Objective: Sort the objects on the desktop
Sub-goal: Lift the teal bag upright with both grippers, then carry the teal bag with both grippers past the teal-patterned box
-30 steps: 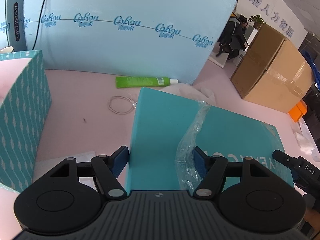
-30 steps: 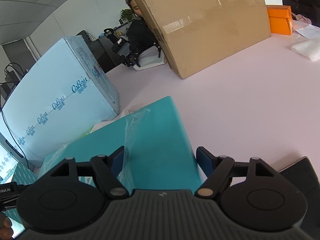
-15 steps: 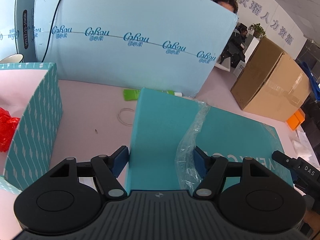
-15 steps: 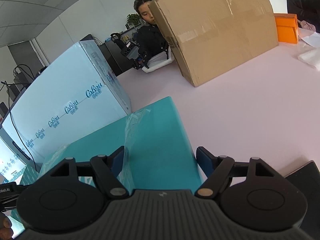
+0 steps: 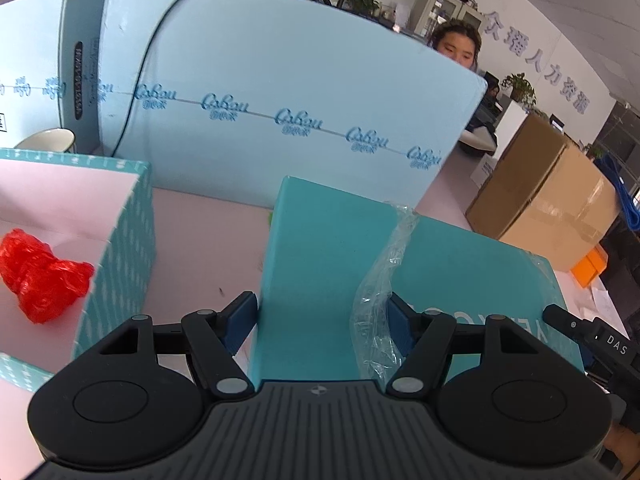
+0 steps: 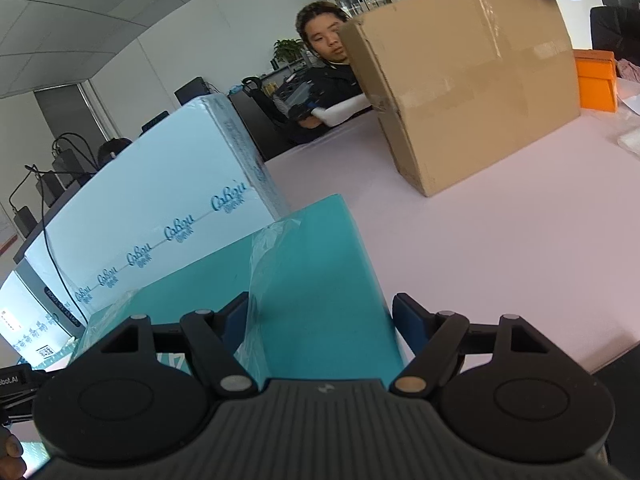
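Note:
Both grippers hold one teal box lid (image 5: 320, 264), partly wrapped in loose clear plastic (image 5: 380, 280), above the pink table. My left gripper (image 5: 322, 322) is shut on its left end wall. My right gripper (image 6: 320, 322) is shut on the lid's right end wall (image 6: 316, 300); its tip also shows in the left wrist view (image 5: 588, 340). An open teal patterned box (image 5: 120, 256) stands at the left, with a crumpled red plastic bag (image 5: 40, 276) inside.
A large light-blue carton (image 5: 280, 92) stands behind, also in the right wrist view (image 6: 160, 220). A brown cardboard box (image 6: 460, 80) and an orange box (image 6: 596, 80) stand at the right. A white cup (image 5: 48, 140) is at the back left. A person sits beyond.
Both grippers have lifted the lid and moved it left toward the open box. The red bag inside has come into view; the green tube and cable loop are now hidden behind the lid.

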Motion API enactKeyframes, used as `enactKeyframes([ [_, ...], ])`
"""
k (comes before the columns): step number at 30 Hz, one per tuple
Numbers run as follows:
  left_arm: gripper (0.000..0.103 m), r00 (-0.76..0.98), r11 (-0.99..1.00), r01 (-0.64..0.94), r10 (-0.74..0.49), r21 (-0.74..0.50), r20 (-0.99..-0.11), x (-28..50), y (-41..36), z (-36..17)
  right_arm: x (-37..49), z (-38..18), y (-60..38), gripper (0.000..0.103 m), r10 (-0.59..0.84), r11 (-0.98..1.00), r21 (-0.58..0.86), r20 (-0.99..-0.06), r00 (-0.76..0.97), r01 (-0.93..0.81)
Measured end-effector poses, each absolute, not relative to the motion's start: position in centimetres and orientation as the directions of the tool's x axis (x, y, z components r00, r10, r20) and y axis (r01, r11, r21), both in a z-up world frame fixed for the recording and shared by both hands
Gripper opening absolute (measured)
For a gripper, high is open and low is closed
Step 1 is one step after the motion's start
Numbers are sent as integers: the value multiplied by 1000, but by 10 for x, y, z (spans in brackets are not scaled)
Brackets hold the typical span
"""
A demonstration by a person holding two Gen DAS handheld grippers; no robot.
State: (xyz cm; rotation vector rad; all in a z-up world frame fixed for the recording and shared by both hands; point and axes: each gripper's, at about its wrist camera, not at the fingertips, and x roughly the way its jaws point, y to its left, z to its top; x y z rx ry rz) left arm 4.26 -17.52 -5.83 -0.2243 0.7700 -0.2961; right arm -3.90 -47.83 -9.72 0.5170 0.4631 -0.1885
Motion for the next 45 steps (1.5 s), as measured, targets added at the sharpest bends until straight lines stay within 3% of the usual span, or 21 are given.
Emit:
enactKeyframes([
  [45,64,767,949,41,-230,-312,-599,63,-48,-37,29,-67,-368,78,64,881,448,-435,898,154],
])
